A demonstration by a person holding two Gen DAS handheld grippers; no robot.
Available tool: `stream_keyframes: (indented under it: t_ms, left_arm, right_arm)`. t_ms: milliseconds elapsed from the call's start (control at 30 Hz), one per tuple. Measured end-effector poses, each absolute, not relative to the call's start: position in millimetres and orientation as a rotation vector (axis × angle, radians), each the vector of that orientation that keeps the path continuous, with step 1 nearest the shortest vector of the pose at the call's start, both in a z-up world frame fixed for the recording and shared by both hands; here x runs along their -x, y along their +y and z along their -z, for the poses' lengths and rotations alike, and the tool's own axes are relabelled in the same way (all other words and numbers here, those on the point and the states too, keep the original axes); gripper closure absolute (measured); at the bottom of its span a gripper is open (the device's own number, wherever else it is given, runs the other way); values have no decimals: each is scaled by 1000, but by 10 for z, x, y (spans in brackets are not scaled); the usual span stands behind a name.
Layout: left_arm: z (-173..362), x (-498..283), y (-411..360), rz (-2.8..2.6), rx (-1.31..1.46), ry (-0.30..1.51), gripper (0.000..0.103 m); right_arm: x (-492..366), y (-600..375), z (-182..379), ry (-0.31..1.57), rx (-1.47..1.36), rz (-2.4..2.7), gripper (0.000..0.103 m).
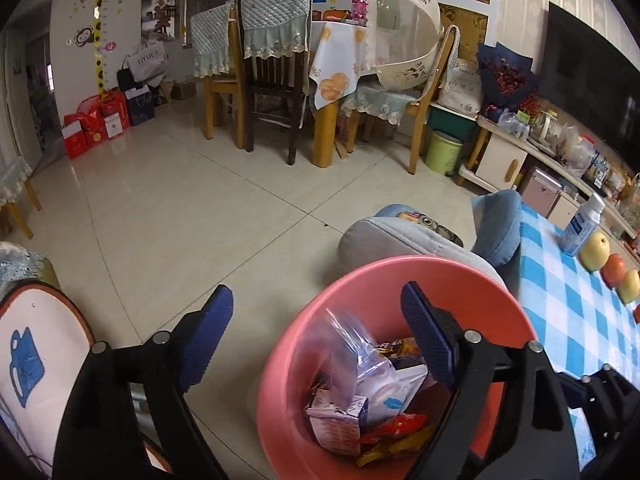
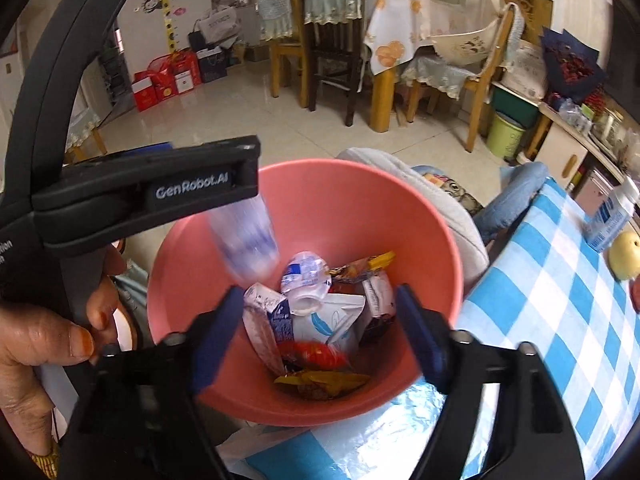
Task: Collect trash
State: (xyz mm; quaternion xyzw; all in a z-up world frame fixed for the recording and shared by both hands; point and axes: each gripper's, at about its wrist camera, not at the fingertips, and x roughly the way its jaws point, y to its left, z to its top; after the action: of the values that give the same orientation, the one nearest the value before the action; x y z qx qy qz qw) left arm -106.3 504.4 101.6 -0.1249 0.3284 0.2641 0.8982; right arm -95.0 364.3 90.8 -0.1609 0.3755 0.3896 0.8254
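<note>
A pink bin (image 1: 288,364) holds trash: wrappers, small cartons, a crushed bottle (image 2: 306,276) and a clear plastic bag (image 1: 352,352). My left gripper (image 1: 320,344) is open and empty, its right finger over the bin, its left finger over the floor. My right gripper (image 2: 316,336) is open and empty right above the bin (image 2: 400,216). The left gripper's body (image 2: 152,196) shows above the bin's left rim in the right wrist view. A blurred clear plastic bag (image 2: 244,240) is in mid-air just below it, inside the bin.
A table with a blue checked cloth (image 1: 580,320) stands right of the bin, with a white bottle (image 1: 582,220) and fruit (image 1: 596,252). Cushions (image 1: 400,236) lie behind the bin. Dining chairs (image 1: 272,80), a table and a green bin (image 1: 442,152) stand farther back.
</note>
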Motion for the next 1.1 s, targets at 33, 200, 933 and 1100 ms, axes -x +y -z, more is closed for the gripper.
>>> stream_keyframes:
  t_ms: [33,200,933,1100]
  left_arm:
    - [-1020,1063,5044,-549,260,678,11]
    - [-1028,1054,5020,-559,238,682,8]
    - [-1073,933,4705,-503,164,666,7]
    - [-1109,889,4561,-476,129,651,7]
  right_arm:
    - [944,3629,-918,796,337,-817,19]
    - [916,3512,-963,785,310,-772,15]
    - [856,3084,-991,777,281,-659,10]
    - [859,2932,-1003,765,279,-626,10]
